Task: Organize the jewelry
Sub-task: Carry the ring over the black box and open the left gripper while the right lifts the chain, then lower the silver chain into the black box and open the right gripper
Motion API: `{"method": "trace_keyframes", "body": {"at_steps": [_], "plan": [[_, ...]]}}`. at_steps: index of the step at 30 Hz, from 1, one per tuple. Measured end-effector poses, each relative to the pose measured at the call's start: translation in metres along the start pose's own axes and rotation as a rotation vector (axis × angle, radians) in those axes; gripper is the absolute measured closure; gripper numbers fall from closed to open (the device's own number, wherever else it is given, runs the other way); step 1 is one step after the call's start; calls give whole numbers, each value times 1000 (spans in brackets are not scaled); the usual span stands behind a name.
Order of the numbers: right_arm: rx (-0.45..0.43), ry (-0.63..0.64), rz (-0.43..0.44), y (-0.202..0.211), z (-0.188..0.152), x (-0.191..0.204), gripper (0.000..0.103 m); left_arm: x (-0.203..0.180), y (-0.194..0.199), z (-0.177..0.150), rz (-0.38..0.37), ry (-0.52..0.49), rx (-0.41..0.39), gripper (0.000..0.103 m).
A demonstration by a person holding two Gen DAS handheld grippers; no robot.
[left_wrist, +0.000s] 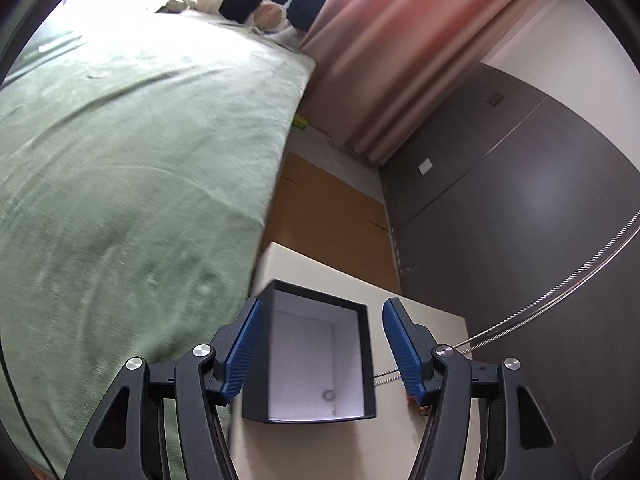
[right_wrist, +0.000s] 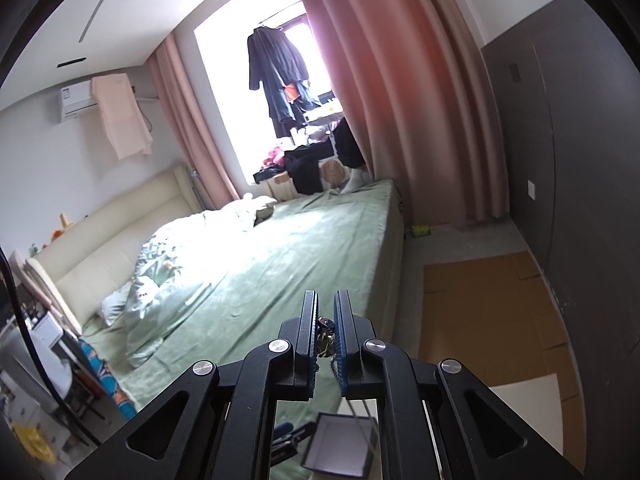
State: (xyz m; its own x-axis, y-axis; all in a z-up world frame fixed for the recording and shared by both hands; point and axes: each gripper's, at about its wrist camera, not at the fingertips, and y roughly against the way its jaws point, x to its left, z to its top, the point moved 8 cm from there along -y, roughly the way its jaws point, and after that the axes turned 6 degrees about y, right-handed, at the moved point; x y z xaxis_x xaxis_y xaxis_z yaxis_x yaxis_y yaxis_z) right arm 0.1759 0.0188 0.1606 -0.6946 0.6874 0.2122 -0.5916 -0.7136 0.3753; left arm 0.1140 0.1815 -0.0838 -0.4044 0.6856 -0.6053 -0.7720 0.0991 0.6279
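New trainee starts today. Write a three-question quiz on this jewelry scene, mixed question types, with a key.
1. True or false: the left hand-held gripper is clamped on the black box.
2. What does the right hand-held gripper hold? A) a chain necklace B) a watch C) nothing
3. Fill in: the box's inside is ___ in colour.

Key: 1 false, its jaws stand open on either side of the box; 2 A; 3 white, with a small ring on its floor.

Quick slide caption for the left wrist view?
Open left gripper straddles black box holding a small ring.
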Motion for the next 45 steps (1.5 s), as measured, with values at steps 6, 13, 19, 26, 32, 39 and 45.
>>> {"method": "trace_keyframes", "body": {"at_steps": [6, 13, 19, 26, 32, 39, 45], "plan": [[-27, 58, 12, 4, 22, 31, 94, 12, 8, 7, -8, 42, -18, 40], [-41, 116, 16, 4, 39, 62, 94, 14, 10, 9, -15, 55, -16, 40], [-17, 112, 19, -6, 27, 61, 94, 15, 16, 10, 0, 32, -29, 40], [136, 28, 55, -57, -52, 42, 94, 19, 18, 10, 6, 46, -33, 40], [255, -15, 102, -93, -117, 36, 94, 29, 21, 12, 15, 77, -40, 40], [325, -74, 128, -107, -152, 23, 93, 36, 24, 10, 46, 88, -46, 40], [300, -146, 94, -89, -160, -13, 47, 21, 23, 0, 51, 40, -38, 40]]}}
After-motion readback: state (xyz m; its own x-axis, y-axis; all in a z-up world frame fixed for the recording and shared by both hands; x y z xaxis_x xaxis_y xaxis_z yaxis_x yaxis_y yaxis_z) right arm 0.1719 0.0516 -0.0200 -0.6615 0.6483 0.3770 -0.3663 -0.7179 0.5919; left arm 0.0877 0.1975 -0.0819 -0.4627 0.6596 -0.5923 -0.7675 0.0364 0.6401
